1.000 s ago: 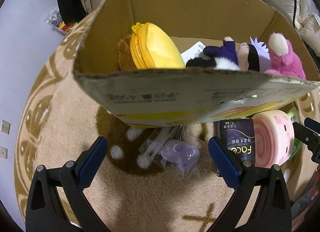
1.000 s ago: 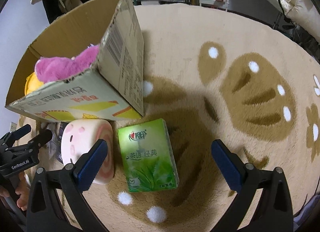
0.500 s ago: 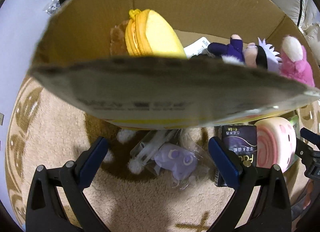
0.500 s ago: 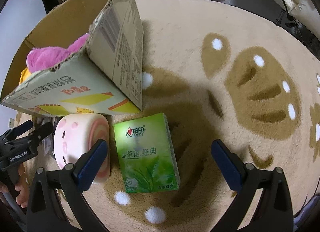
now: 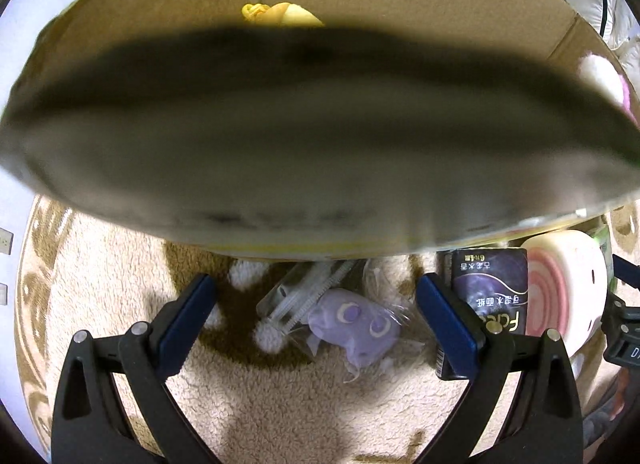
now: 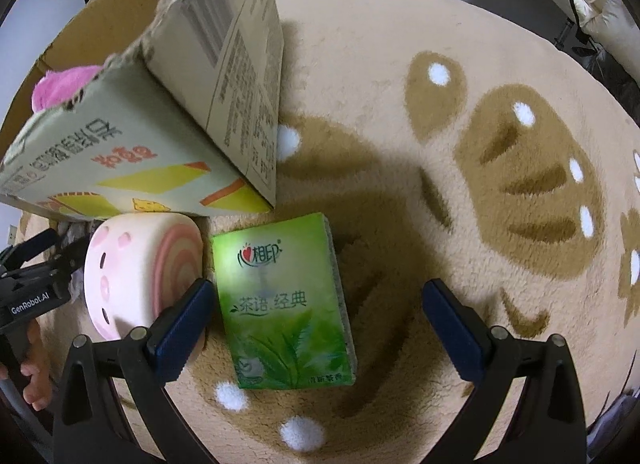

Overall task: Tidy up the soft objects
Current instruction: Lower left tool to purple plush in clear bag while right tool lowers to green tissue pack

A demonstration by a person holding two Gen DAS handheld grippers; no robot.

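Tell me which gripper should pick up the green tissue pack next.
Right. The right gripper is open, and the green tissue pack lies flat on the rug just ahead between its jaws. The left gripper is open over the purple plush, with the cardboard box wall close in front.

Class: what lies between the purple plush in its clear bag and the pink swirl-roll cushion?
The dark tissue pack stands between the purple plush and pink cushion, seen in the left wrist view.

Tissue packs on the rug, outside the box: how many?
2. The green tissue pack lies between the right claw's fingers, beside the pink roll cushion. The dark tissue pack stands on that cushion's other side, below the cardboard box, which may hide more.
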